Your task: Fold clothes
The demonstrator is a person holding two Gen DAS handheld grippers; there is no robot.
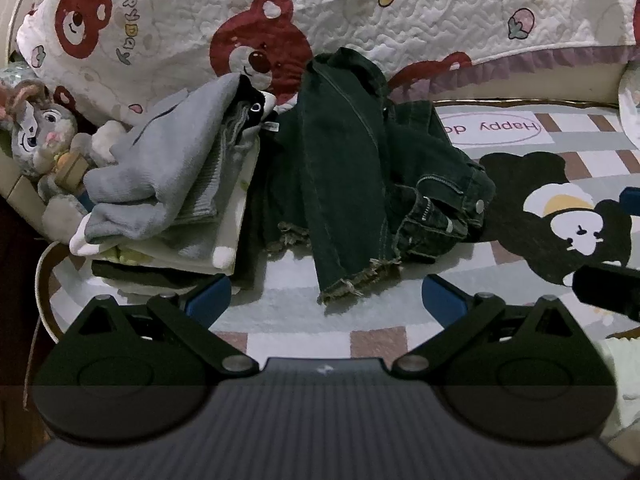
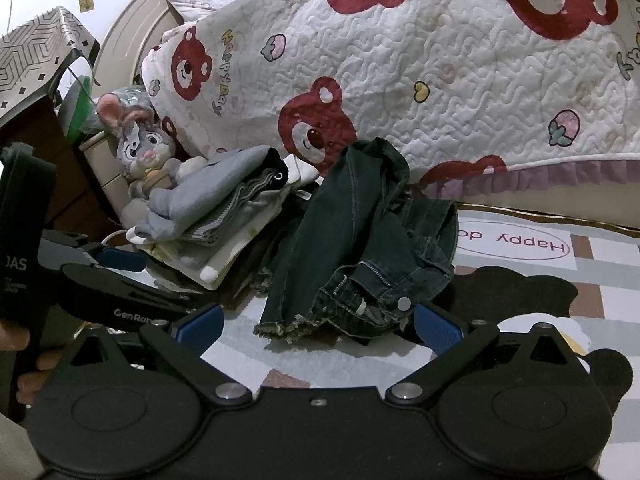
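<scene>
A dark green denim garment (image 1: 360, 184) with frayed hems lies crumpled on the patterned mat; it also shows in the right wrist view (image 2: 352, 248). To its left sits a stack of clothes (image 1: 172, 196) topped by a grey piece, seen in the right wrist view too (image 2: 216, 208). My left gripper (image 1: 326, 300) is open and empty, just in front of the denim's frayed hem. My right gripper (image 2: 318, 326) is open and empty, close to the denim's waistband. The left gripper's body (image 2: 120, 292) shows at the left of the right wrist view.
A quilted bear-print bedspread (image 2: 440, 80) hangs behind the clothes. A grey plush rabbit (image 2: 140, 148) sits at the back left by a cabinet (image 2: 48, 152). The mat (image 1: 560, 148) with a bear print and "Happy" lettering spreads to the right.
</scene>
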